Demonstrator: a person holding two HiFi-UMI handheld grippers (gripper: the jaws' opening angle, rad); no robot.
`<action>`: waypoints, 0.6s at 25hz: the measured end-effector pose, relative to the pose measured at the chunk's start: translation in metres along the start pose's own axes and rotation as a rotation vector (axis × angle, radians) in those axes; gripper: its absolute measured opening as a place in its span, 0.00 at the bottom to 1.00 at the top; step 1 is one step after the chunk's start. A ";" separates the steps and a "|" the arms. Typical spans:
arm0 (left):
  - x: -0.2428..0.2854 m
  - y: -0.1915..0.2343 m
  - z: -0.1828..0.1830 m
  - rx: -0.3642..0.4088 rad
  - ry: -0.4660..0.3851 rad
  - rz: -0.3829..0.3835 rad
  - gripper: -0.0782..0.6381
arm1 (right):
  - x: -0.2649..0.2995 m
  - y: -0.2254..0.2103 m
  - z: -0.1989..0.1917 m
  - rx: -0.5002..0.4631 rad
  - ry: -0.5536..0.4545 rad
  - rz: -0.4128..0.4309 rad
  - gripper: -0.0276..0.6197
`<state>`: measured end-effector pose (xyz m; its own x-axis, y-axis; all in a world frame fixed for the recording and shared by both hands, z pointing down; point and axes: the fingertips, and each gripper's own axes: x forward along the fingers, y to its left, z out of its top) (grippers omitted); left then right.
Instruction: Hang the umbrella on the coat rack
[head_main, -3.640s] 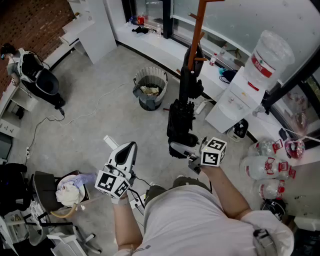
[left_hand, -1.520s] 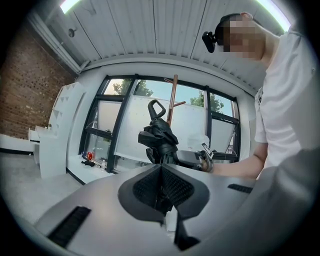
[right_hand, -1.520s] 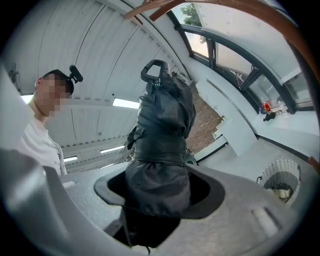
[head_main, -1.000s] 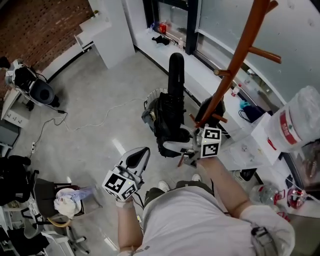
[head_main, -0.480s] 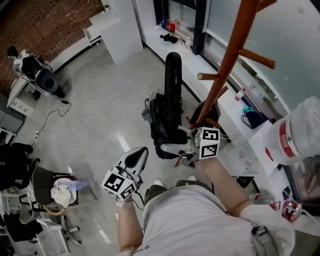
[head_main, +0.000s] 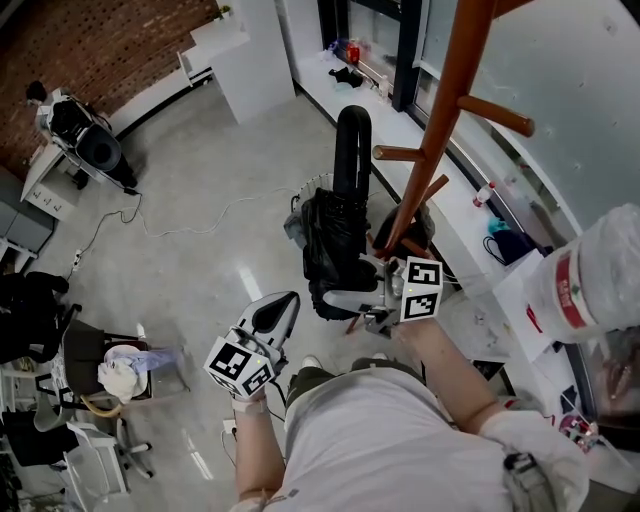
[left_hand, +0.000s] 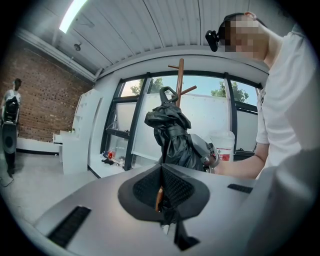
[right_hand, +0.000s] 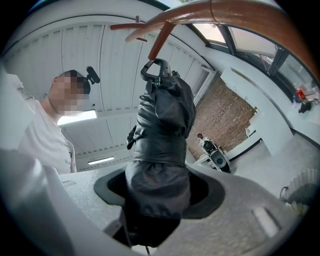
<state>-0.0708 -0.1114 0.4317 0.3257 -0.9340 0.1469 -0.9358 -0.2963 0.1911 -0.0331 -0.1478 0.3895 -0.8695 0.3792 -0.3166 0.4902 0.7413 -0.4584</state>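
A folded black umbrella (head_main: 333, 235) stands upright with its curved handle (head_main: 352, 128) on top. My right gripper (head_main: 342, 298) is shut on its lower end. The handle sits just left of a peg (head_main: 400, 153) on the brown coat rack (head_main: 447, 110) and is not hooked on it. In the right gripper view the umbrella (right_hand: 161, 125) fills the right gripper (right_hand: 157, 200), and the handle loop (right_hand: 155, 67) is just below a peg (right_hand: 161, 40). My left gripper (head_main: 278, 308) hangs lower left, shut and empty. The left gripper (left_hand: 161, 194) faces the umbrella (left_hand: 172, 132) and rack (left_hand: 180, 75).
A wire waste basket (head_main: 298, 205) stands behind the umbrella. A water dispenser with a big bottle (head_main: 590, 270) stands at the right. Beyond the rack runs a window sill (head_main: 400, 120). A chair with clothes (head_main: 120, 375) is at lower left, and a person (head_main: 72, 120) is at far left.
The right gripper has carried the umbrella up and right, so its handle is now closer to the rack's peg. The left gripper has hardly moved.
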 end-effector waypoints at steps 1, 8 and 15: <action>0.001 -0.001 0.000 -0.002 -0.001 -0.001 0.11 | 0.000 0.001 0.001 -0.001 -0.001 0.003 0.46; 0.005 0.000 0.002 -0.010 0.014 -0.007 0.11 | -0.001 0.003 0.001 -0.003 0.001 0.003 0.46; 0.012 0.000 0.000 -0.011 0.035 -0.035 0.11 | -0.001 0.002 0.001 0.009 -0.016 -0.004 0.46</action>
<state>-0.0667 -0.1220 0.4336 0.3625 -0.9156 0.1738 -0.9224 -0.3259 0.2072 -0.0307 -0.1470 0.3883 -0.8701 0.3673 -0.3285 0.4877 0.7378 -0.4667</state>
